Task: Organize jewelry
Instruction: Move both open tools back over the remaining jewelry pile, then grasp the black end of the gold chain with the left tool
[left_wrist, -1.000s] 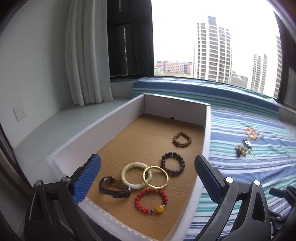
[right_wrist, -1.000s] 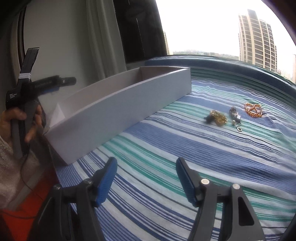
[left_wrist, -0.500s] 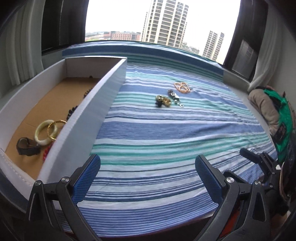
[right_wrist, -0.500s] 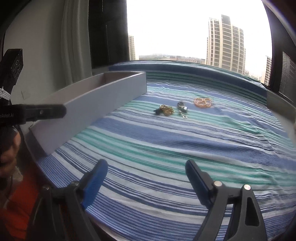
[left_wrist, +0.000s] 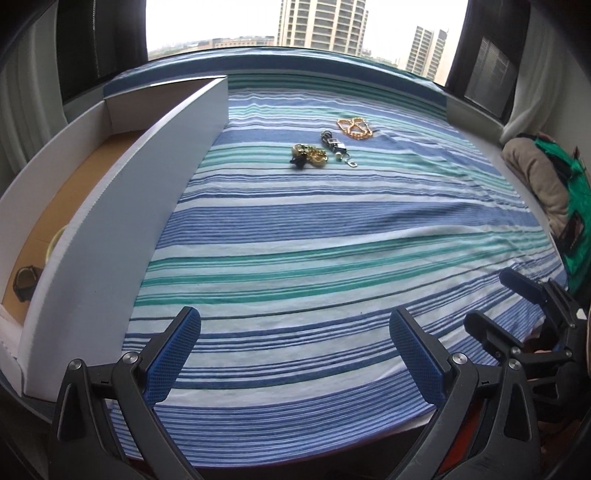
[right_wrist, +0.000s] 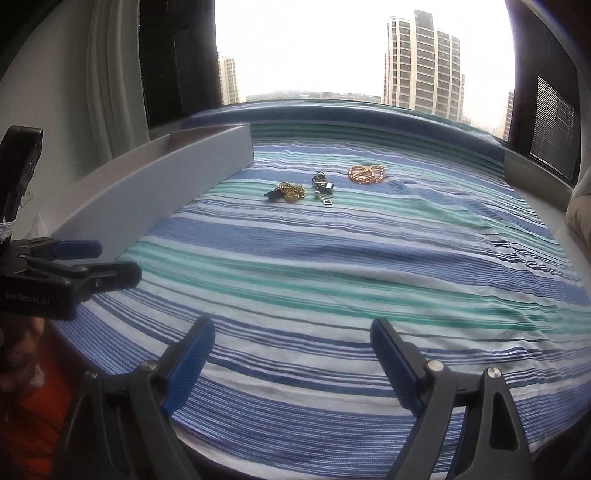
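Left gripper (left_wrist: 295, 347) released, holding nothing, above near edge of striped cloth (left_wrist: 332, 229). Right gripper (right_wrist: 291, 354) also released, holding nothing. Three jewelry pieces well ahead on cloth: gold cluster (left_wrist: 309, 156), silver charm piece (left_wrist: 334, 146) just beside, gold chain (left_wrist: 354, 127) behind. White box (left_wrist: 122, 206) at left, pale bangle (left_wrist: 55, 240) and dark band (left_wrist: 26, 282) inside.
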